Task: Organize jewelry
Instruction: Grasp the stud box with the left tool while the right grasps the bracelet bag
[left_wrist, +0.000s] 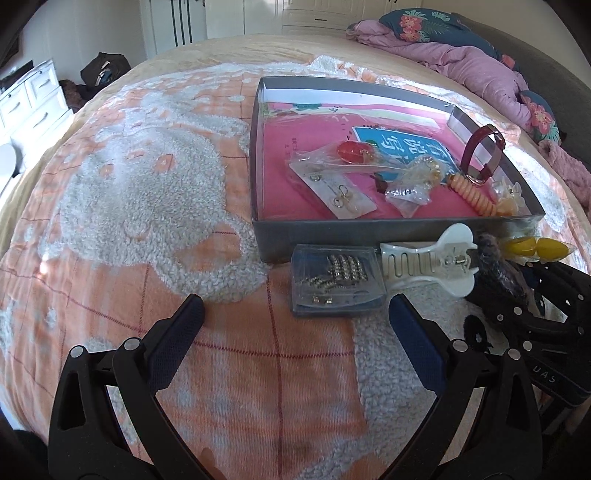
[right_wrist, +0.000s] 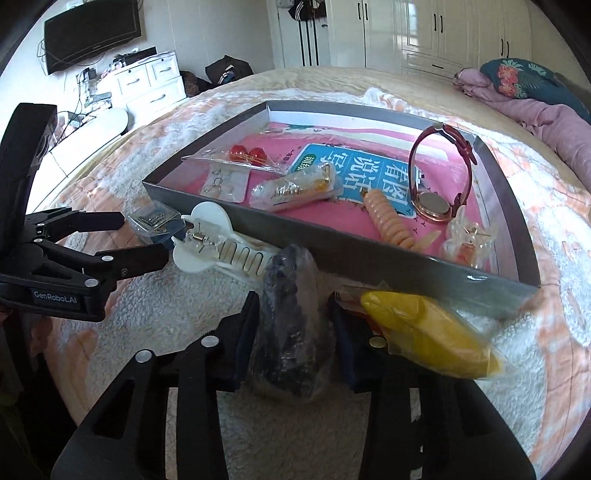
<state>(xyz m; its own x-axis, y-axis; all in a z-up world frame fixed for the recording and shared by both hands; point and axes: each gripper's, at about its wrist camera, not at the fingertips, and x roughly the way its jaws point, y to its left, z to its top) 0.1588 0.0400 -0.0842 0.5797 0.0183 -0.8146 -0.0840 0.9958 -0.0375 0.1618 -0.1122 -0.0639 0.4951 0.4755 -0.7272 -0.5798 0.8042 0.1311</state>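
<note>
A grey tray (right_wrist: 343, 245) lined with pink paper sits on the bed and holds a red-strap watch (right_wrist: 443, 173), an orange spiral hair tie (right_wrist: 391, 221), bagged red bead earrings (right_wrist: 247, 153) and an earring card (right_wrist: 221, 186). In front of it lie a white claw clip (left_wrist: 428, 262), a clear box of studs (left_wrist: 336, 280) and a bagged yellow piece (right_wrist: 428, 332). My right gripper (right_wrist: 293, 310) is shut on a dark item in a clear bag (right_wrist: 291, 332). My left gripper (left_wrist: 295, 314) hangs open just short of the stud box, nothing between its fingers.
The tray rests on an orange and white fleecy blanket (left_wrist: 166, 206). A pink quilt and a floral pillow (left_wrist: 461, 55) are piled at the bed's far right. White drawers (right_wrist: 147, 85) and a wall television (right_wrist: 92, 33) stand beyond the bed's left side.
</note>
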